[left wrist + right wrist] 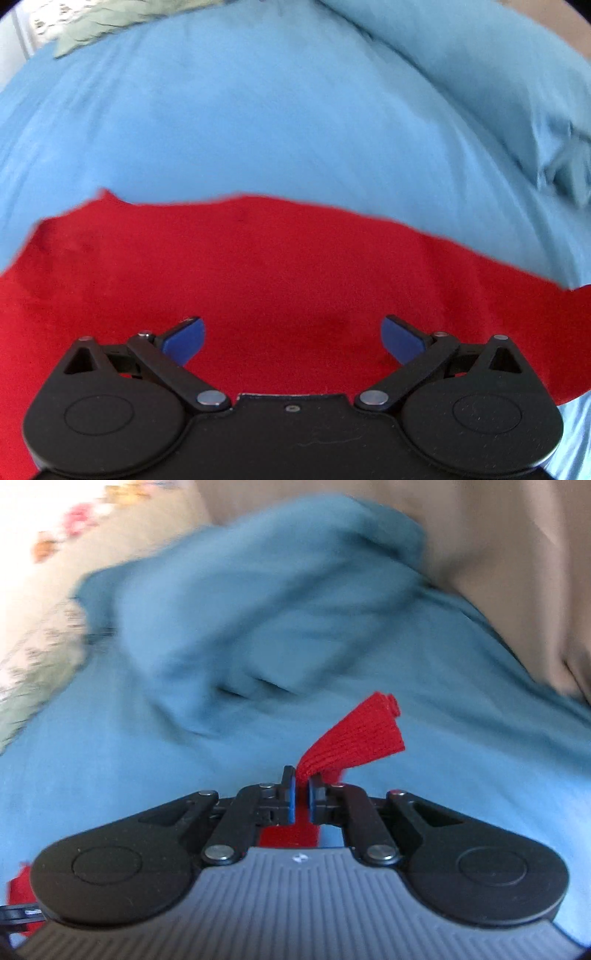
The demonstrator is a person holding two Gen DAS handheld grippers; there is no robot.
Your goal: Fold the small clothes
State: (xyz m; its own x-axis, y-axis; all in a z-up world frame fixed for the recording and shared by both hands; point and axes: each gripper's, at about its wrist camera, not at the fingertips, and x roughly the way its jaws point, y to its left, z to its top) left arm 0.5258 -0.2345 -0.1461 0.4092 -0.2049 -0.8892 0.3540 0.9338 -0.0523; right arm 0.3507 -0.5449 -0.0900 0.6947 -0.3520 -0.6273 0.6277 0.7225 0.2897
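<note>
Early going, I'd say: my right tool (301, 797) pinches a red garment (258, 266) edge, left tool (291, 338) spread wide above it on the sheet (258, 110), fold seemingly unfinished through the blur.

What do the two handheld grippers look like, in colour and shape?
The left gripper is all black, with two round discs, silver pivot pins, thin linkage bars and blue finger pads. The right gripper has the same black discs and linkages, but a grey ribbed body with a small white mark.
</note>
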